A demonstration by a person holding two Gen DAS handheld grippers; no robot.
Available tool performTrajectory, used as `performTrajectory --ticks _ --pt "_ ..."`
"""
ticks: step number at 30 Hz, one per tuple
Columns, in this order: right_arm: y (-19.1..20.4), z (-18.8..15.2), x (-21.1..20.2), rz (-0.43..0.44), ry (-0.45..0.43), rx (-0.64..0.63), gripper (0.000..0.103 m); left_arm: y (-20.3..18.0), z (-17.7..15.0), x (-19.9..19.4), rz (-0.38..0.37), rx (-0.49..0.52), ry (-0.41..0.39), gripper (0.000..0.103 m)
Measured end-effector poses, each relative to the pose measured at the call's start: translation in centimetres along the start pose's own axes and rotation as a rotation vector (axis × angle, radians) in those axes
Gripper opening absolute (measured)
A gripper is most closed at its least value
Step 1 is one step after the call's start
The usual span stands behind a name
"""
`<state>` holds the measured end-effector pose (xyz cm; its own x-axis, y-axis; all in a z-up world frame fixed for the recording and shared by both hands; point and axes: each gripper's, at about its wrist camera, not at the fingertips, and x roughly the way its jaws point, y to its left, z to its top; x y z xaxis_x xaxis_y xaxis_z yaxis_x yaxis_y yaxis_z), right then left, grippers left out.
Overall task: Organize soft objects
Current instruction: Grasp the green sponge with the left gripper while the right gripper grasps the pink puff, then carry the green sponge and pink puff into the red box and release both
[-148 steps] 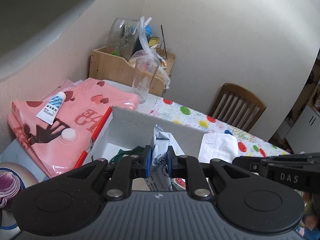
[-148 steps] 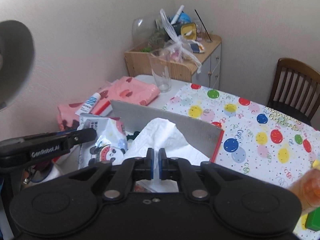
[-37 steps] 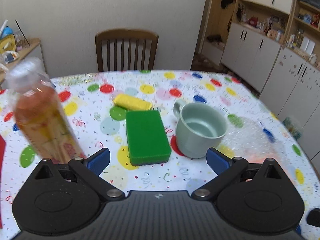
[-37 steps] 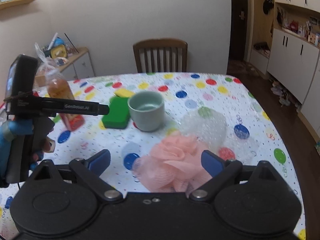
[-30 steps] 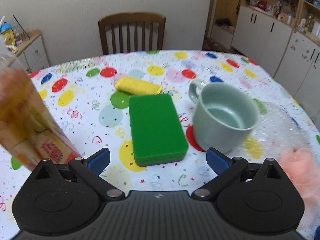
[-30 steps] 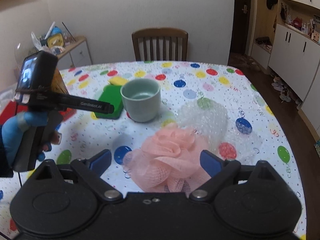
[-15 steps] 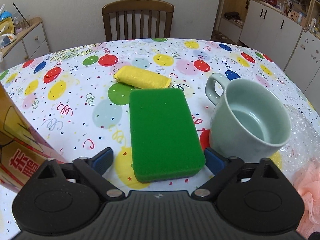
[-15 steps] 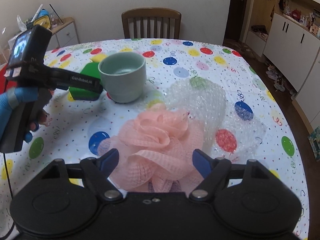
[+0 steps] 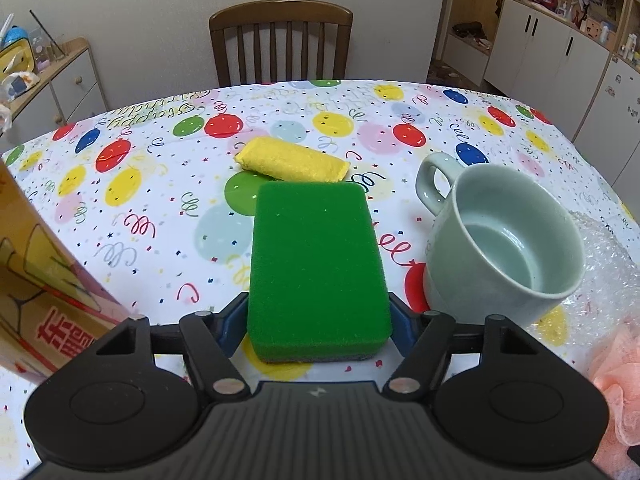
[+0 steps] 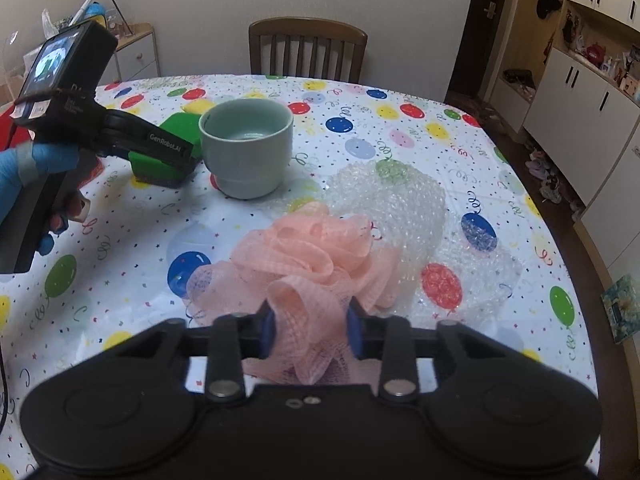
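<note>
A green sponge (image 9: 316, 248) lies flat on the balloon-print tablecloth (image 9: 132, 200). My left gripper (image 9: 318, 320) straddles its near end, jaws closing, with both blue pads against the sponge's long sides. Just behind it lies a yellow sponge (image 9: 292, 160). In the right wrist view a pink mesh bath pouf (image 10: 312, 252) sits on the cloth. My right gripper (image 10: 310, 328) is closing on its near folds, and the mesh bunches between the pads. The same view shows the left gripper (image 10: 160, 164) on the green sponge (image 10: 180, 128), held by a gloved hand (image 10: 36, 160).
A pale green mug (image 9: 500, 240) stands right of the sponge. Bubble wrap (image 10: 392, 196) lies behind the pouf. An orange-labelled bottle (image 9: 40, 280) stands close on the left. A wooden chair (image 9: 280, 40) is at the table's far side, with white cabinets (image 10: 592, 112) to the right.
Both grippers came lower and closer to the table. The left jaws narrowed onto the green sponge's sides. The right jaws narrowed sharply into the pink pouf.
</note>
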<state>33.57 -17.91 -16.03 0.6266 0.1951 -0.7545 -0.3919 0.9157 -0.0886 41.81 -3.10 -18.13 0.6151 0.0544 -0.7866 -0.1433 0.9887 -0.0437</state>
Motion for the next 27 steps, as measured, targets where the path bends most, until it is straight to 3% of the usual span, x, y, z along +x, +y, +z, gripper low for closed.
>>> performTrajectory --ticks 1,6,9,16,27 --pt "-0.1 0.0 -0.1 0.001 -0.006 0.003 0.018 0.0 0.0 -0.3 -0.004 -0.002 -0.003 0.070" --pt "-0.3 -0.1 -1.2 0.013 -0.033 0.009 0.009 0.0 -0.3 -1.9 -0.031 -0.012 -0.020 0.070" --pt "-0.5 0.0 -2.3 0.013 -0.061 0.016 0.007 0.0 -0.6 -3.1 -0.044 -0.028 -0.023 0.070" --pt "-1.2 0.3 -5.8 0.114 -0.103 0.078 0.007 0.1 -2.0 -6.5 -0.086 -0.042 -0.036 0.070" --pt "-0.5 0.8 -10.4 0.197 -0.155 0.114 0.007 0.9 -4.1 -14.1 -0.127 -0.034 -0.068 0.070"
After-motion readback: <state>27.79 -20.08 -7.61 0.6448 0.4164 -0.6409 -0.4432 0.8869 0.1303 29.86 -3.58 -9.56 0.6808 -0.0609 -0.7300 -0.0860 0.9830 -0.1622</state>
